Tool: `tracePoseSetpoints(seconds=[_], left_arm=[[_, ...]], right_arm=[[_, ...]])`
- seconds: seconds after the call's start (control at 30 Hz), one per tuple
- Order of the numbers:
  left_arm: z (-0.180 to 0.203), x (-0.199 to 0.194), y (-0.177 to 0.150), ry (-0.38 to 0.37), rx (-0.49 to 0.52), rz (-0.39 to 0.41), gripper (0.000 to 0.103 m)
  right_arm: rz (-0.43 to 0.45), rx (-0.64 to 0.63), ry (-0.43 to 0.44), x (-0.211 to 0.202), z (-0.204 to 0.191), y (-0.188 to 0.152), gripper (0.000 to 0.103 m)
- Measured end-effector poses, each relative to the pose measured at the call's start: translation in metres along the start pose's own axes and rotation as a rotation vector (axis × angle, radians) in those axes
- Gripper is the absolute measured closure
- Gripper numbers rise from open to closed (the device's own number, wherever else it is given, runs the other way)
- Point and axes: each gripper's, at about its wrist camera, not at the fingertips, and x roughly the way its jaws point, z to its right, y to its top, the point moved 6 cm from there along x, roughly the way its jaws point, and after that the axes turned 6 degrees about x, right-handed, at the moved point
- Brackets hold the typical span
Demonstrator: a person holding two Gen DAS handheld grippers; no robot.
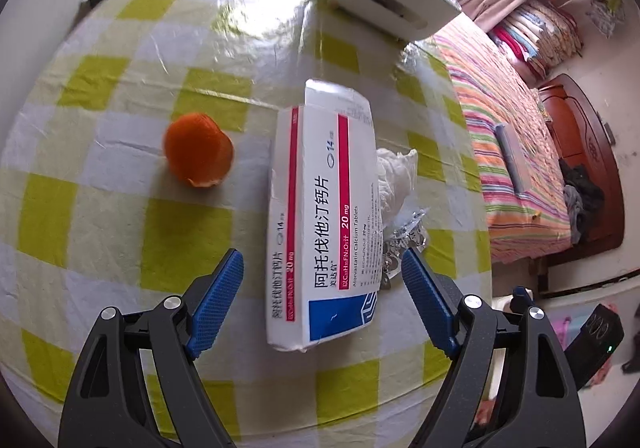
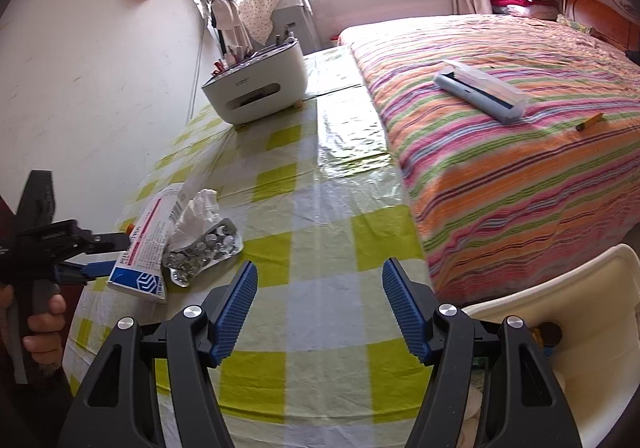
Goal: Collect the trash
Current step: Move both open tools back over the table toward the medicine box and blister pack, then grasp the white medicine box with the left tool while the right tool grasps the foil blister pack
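A white medicine box [image 1: 324,216] with red stripes and a blue corner lies flat on the checked tablecloth [image 1: 120,240]. My left gripper [image 1: 323,262] hovers over the box's near end, open, one blue pad on each side and neither touching it. A piece of orange peel [image 1: 198,152] sits to the box's left. On its right lie a crumpled tissue [image 1: 394,176] and a foil blister pack [image 1: 404,244]. In the right wrist view my right gripper [image 2: 320,268] stands open over bare cloth with nothing in it. The box [image 2: 146,248], tissue [image 2: 196,216], foil [image 2: 204,248] and left gripper [image 2: 120,252] are at its left.
A white desk organiser [image 2: 256,88] stands at the table's far end near the wall. A bed with a striped cover [image 2: 500,152] runs along the table's right side. A white bin [image 2: 580,260] stands low at the right, beside my right gripper. A hand [image 2: 44,324] holds the left gripper.
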Motion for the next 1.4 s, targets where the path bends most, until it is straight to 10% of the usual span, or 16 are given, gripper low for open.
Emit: tracePoseSetpoints(seconds=[0.13, 0.83, 1.03, 1.4], left_arm=[[0.004, 0.010, 0.001, -0.039, 0.009, -0.031, 0.056], [0.003, -0.040, -0.005, -0.064, 0.053, 0.119, 0.071], [-0.008, -0.060, -0.004, -0.076, 0.033, 0.162, 0.071], [-0.015, -0.064, -0.008, -0.084, 0.015, 0.163, 0.070]], right_arm=[[-0.015, -0.016, 0.034, 0.010, -0.014, 0.002, 0.040], [-0.130, -0.135, 0.082, 0.078, -0.076, 0.008, 0.040], [-0.101, -0.444, 0.076, 0.066, -0.130, -0.015, 0.040], [-0.204, -0.532, -0.030, 0.104, -0.138, -0.037, 0.094]])
